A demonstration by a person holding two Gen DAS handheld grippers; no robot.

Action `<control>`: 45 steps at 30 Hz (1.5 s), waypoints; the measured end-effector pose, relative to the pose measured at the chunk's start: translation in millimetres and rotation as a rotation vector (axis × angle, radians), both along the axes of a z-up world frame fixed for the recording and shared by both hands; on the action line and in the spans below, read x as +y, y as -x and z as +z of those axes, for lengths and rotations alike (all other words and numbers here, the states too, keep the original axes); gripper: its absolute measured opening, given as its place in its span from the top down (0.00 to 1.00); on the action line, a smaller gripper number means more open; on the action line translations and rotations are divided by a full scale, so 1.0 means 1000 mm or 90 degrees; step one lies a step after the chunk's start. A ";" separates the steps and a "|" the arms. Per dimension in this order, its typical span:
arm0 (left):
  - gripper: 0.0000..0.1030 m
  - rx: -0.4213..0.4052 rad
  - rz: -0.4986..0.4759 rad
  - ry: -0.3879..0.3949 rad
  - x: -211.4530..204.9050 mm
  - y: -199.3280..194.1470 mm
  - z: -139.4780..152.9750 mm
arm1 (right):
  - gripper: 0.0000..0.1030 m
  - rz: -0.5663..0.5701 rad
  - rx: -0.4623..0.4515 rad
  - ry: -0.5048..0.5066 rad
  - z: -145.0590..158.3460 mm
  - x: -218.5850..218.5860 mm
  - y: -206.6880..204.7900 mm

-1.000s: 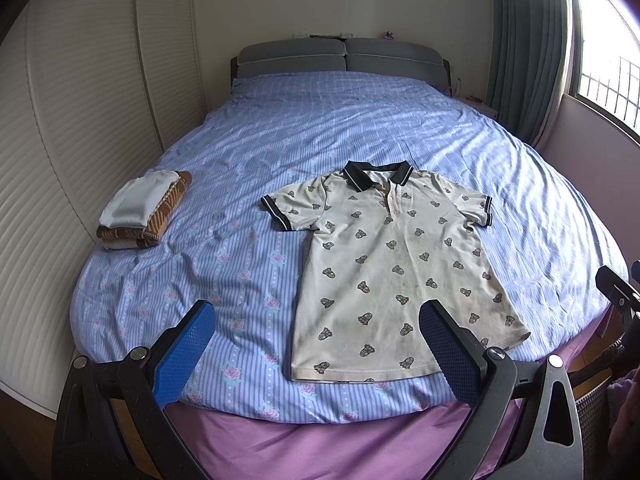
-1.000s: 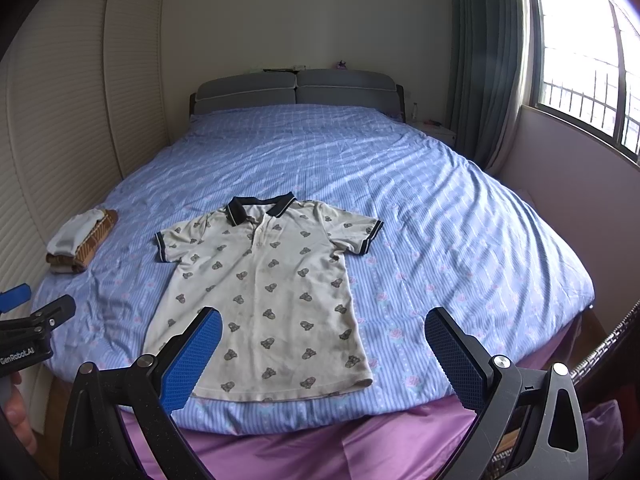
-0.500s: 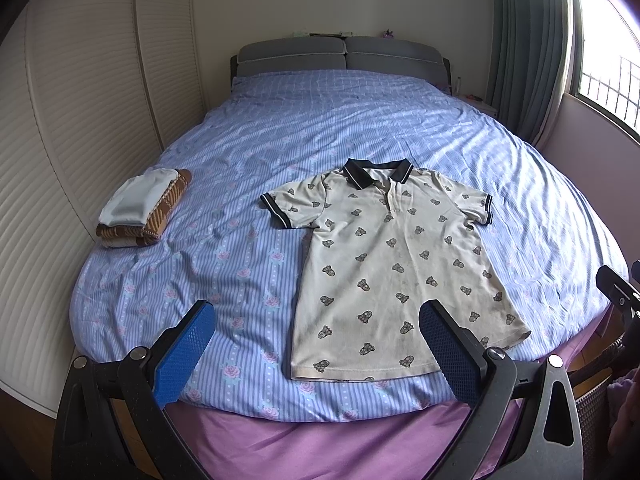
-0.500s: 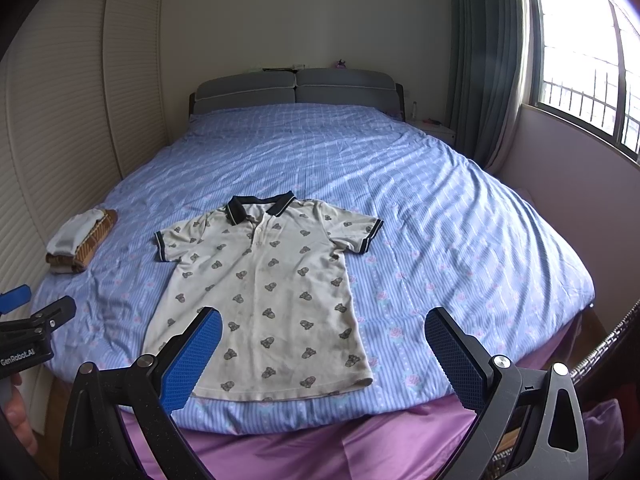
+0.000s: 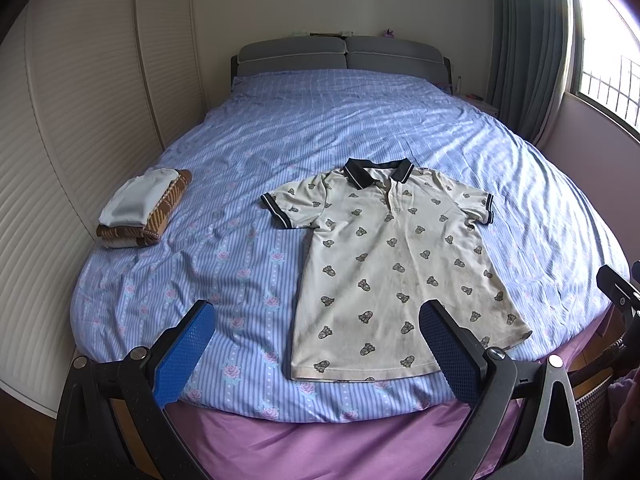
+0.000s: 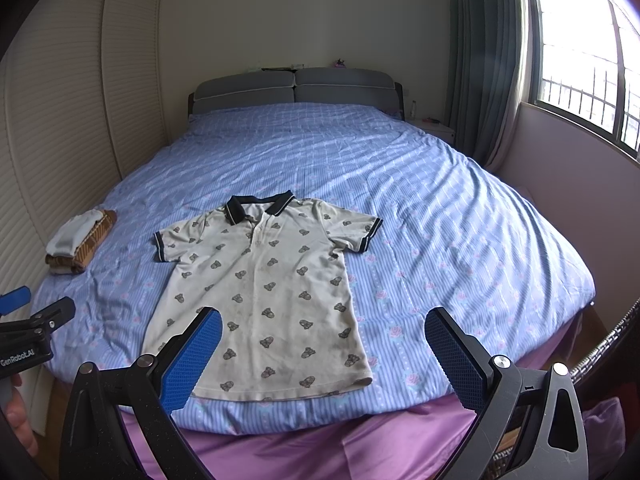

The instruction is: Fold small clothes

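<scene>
No movement – one polo shirt (image 5: 394,264)

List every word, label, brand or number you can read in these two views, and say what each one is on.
"GenRobot.AI": white lettering on the black body of the left gripper, seen at the left edge of the right wrist view.

Nothing else is readable. The polo shirt carries only a repeated small bear-like print, no words. The folded clothes and the bed sheet show patterns only.
</scene>
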State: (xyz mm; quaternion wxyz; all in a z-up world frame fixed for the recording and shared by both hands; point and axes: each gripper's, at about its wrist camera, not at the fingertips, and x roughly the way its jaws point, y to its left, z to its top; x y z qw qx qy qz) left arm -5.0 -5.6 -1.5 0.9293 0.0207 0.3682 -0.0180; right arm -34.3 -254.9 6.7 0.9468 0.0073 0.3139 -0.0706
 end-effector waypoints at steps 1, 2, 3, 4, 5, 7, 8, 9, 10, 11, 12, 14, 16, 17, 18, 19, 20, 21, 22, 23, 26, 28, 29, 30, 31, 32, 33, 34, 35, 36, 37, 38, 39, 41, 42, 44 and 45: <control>0.00 0.001 0.000 0.001 0.000 0.000 0.000 | 0.01 0.000 0.000 0.000 0.000 0.000 0.000; 0.00 0.001 0.001 0.002 0.000 0.000 0.000 | 0.01 0.000 0.000 0.000 0.000 0.000 0.000; 0.00 0.000 0.001 0.004 0.000 0.000 0.000 | 0.01 0.000 -0.001 0.000 -0.001 0.000 0.000; 0.00 -0.001 0.001 0.004 0.000 0.000 -0.001 | 0.01 0.000 -0.001 0.001 -0.001 0.000 0.000; 0.00 -0.001 0.001 0.003 0.001 -0.002 -0.005 | 0.01 -0.001 -0.002 0.001 -0.001 -0.001 -0.002; 0.00 -0.001 -0.001 0.002 0.001 -0.004 -0.007 | 0.01 -0.003 -0.002 -0.001 -0.003 -0.004 -0.004; 0.00 -0.001 -0.002 0.001 -0.001 -0.006 -0.007 | 0.01 -0.005 -0.003 -0.003 -0.004 -0.005 -0.005; 0.00 -0.003 -0.004 0.000 -0.002 -0.008 -0.008 | 0.01 -0.007 -0.003 -0.005 -0.006 -0.007 -0.007; 0.00 -0.006 -0.004 -0.003 -0.004 -0.010 -0.008 | 0.01 -0.008 -0.005 -0.005 -0.007 -0.008 -0.009; 0.00 -0.008 -0.004 -0.006 -0.007 -0.013 -0.007 | 0.01 -0.009 -0.007 -0.005 -0.007 -0.009 -0.010; 0.00 -0.010 -0.003 -0.008 -0.009 -0.016 -0.007 | 0.01 -0.011 -0.010 -0.006 -0.008 -0.011 -0.013; 0.00 -0.012 -0.002 -0.007 -0.013 -0.022 -0.007 | 0.01 -0.012 -0.016 -0.009 -0.009 -0.013 -0.017; 0.00 -0.014 -0.001 -0.010 -0.019 -0.031 -0.008 | 0.01 -0.014 -0.021 -0.011 -0.011 -0.017 -0.025; 0.00 -0.016 -0.001 -0.011 -0.021 -0.035 -0.008 | 0.01 -0.015 -0.025 -0.011 -0.011 -0.020 -0.029; 0.00 -0.020 0.000 -0.012 -0.024 -0.040 -0.008 | 0.01 -0.016 -0.028 -0.011 -0.011 -0.022 -0.034; 0.00 -0.024 0.000 -0.014 -0.027 -0.044 -0.009 | 0.01 -0.016 -0.031 -0.011 -0.011 -0.024 -0.038; 0.00 -0.028 0.000 -0.015 -0.031 -0.049 -0.008 | 0.01 -0.016 -0.034 -0.011 -0.012 -0.027 -0.044; 0.00 -0.033 -0.002 -0.015 -0.035 -0.054 -0.008 | 0.01 -0.016 -0.038 -0.010 -0.012 -0.031 -0.049; 0.00 -0.038 -0.004 -0.015 -0.039 -0.060 -0.008 | 0.01 -0.018 -0.042 -0.009 -0.013 -0.033 -0.054; 0.00 -0.045 -0.006 -0.014 -0.045 -0.067 -0.008 | 0.01 -0.020 -0.046 -0.007 -0.014 -0.037 -0.060; 0.00 -0.063 -0.011 -0.007 -0.061 -0.090 -0.010 | 0.01 -0.027 -0.060 -0.002 -0.017 -0.049 -0.082; 0.00 -0.074 -0.016 -0.001 -0.075 -0.109 -0.012 | 0.01 -0.034 -0.071 -0.002 -0.019 -0.061 -0.101; 0.00 -0.081 -0.017 0.002 -0.082 -0.118 -0.014 | 0.01 -0.037 -0.076 -0.002 -0.021 -0.065 -0.109; 0.00 -0.088 -0.018 0.003 -0.089 -0.128 -0.017 | 0.01 -0.040 -0.079 -0.003 -0.024 -0.071 -0.119; 0.00 -0.092 -0.018 0.005 -0.096 -0.138 -0.020 | 0.01 -0.043 -0.079 -0.006 -0.026 -0.077 -0.130; 0.00 -0.096 -0.019 0.007 -0.103 -0.147 -0.023 | 0.01 -0.043 -0.081 -0.011 -0.029 -0.083 -0.139; 0.00 -0.097 -0.019 0.009 -0.110 -0.158 -0.027 | 0.01 -0.042 -0.086 -0.019 -0.032 -0.089 -0.149; 0.00 -0.096 -0.018 0.011 -0.116 -0.170 -0.032 | 0.01 -0.043 -0.091 -0.025 -0.035 -0.096 -0.159; 0.00 -0.095 -0.018 0.013 -0.122 -0.180 -0.036 | 0.02 -0.044 -0.094 -0.032 -0.039 -0.103 -0.168; 0.00 -0.094 -0.014 0.015 -0.127 -0.191 -0.041 | 0.03 -0.044 -0.098 -0.038 -0.043 -0.110 -0.179; 0.00 -0.093 -0.010 0.016 -0.133 -0.203 -0.045 | 0.05 -0.043 -0.099 -0.044 -0.048 -0.116 -0.190; 0.00 -0.092 -0.007 0.017 -0.138 -0.213 -0.050 | 0.12 -0.042 -0.095 -0.048 -0.053 -0.124 -0.203; 0.00 -0.091 -0.003 0.018 -0.143 -0.224 -0.055 | 0.19 -0.038 -0.090 -0.053 -0.059 -0.130 -0.216; 0.00 -0.085 0.007 0.023 -0.152 -0.246 -0.067 | 0.31 -0.035 -0.070 -0.065 -0.074 -0.145 -0.245; 0.00 -0.083 0.012 0.026 -0.157 -0.256 -0.073 | 0.40 -0.030 -0.061 -0.075 -0.082 -0.152 -0.258; 0.00 -0.079 0.022 0.027 -0.168 -0.273 -0.085 | 0.51 -0.021 -0.046 -0.100 -0.099 -0.166 -0.283; 0.00 -0.079 0.026 0.029 -0.173 -0.281 -0.091 | 0.57 -0.020 -0.035 -0.113 -0.109 -0.173 -0.295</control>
